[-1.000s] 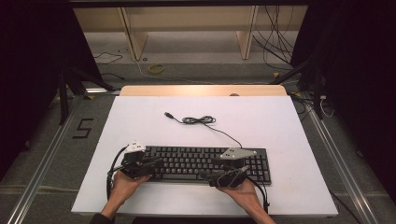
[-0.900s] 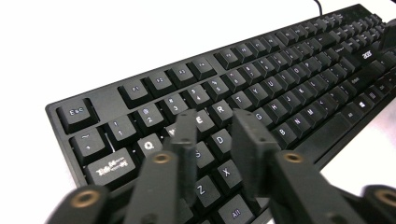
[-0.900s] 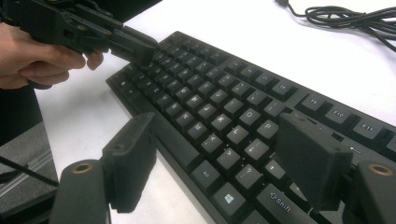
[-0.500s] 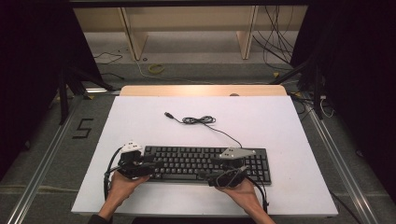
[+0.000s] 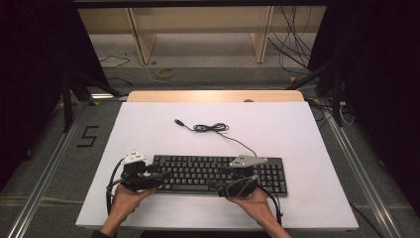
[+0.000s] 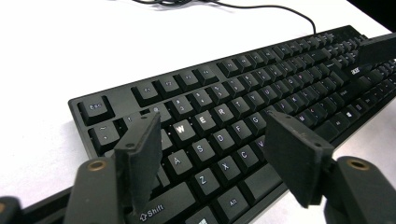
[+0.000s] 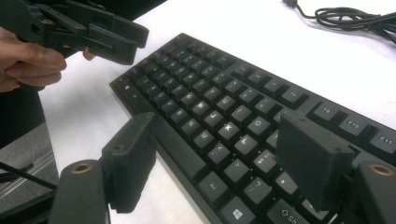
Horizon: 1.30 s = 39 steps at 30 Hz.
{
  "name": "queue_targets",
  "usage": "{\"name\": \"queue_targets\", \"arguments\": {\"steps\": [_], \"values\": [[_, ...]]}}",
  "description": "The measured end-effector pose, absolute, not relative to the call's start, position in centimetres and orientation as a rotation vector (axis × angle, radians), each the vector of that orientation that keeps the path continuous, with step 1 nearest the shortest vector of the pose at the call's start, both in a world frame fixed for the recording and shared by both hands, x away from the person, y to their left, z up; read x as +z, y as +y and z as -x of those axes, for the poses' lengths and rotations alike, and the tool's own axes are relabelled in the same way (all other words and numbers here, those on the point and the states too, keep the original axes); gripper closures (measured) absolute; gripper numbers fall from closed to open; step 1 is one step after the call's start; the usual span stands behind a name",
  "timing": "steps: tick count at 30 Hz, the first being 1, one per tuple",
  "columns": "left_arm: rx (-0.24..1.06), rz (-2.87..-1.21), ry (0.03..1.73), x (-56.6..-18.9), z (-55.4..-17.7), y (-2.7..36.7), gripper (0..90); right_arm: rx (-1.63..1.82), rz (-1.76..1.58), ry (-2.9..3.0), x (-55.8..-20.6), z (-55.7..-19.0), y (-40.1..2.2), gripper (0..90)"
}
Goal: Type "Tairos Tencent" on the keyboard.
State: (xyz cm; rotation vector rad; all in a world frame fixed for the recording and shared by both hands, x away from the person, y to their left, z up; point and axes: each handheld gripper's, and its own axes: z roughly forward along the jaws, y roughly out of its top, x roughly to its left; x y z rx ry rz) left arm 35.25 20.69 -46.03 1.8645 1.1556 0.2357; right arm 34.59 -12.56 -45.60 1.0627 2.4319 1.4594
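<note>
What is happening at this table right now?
A person holds a claw in each hand over a black keyboard that lies on the white table. The left claw hovers above the left end of the keys; its jaws have just been opening, they stand wide apart and nothing is between them. The right claw is over the right half of the keyboard, also open and holding nothing. The keyboard's cable lies loosely coiled on the table behind it, not plugged in.

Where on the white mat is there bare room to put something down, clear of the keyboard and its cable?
Free: the wide strips of the white mat left and right of the coiled cable, and the far edge along the wooden strip. Crowded: the near edge, where the keyboard lies with the left claw and right claw over it.
</note>
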Motion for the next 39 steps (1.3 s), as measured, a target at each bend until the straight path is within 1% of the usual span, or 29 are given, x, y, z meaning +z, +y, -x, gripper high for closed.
{"name": "queue_targets", "arguments": {"steps": [10,17,19,26,30,35,39], "values": [[0.239,-1.852,1.166,-46.0,-34.8,21.1,31.7,1.467,-1.057,2.446,-45.4,-35.3,-11.7,30.7],[0.241,-1.839,1.169,-46.0,-34.4,21.5,30.1,1.477,-1.033,2.463,-45.3,-35.6,-10.7,36.8],[0.246,-1.834,1.165,-46.0,-34.2,21.6,29.8,1.479,-1.025,2.469,-45.3,-35.6,-10.5,40.5],[0.258,-1.817,1.165,-45.9,-33.8,22.0,28.8,1.486,-0.998,2.500,-45.5,-35.5,-9.8,62.0],[0.260,-1.813,1.162,-46.0,-33.5,22.1,28.4,1.460,-0.978,2.530,-45.9,-35.3,-9.2,72.3],[0.262,-1.807,1.160,-46.0,-33.3,22.3,28.3,1.428,-0.951,2.561,-46.3,-35.1,-8.5,83.5],[0.265,-1.798,1.164,-46.0,-33.1,22.4,28.3,1.405,-0.938,2.585,-46.7,-35.0,-8.1,89.3]]}}
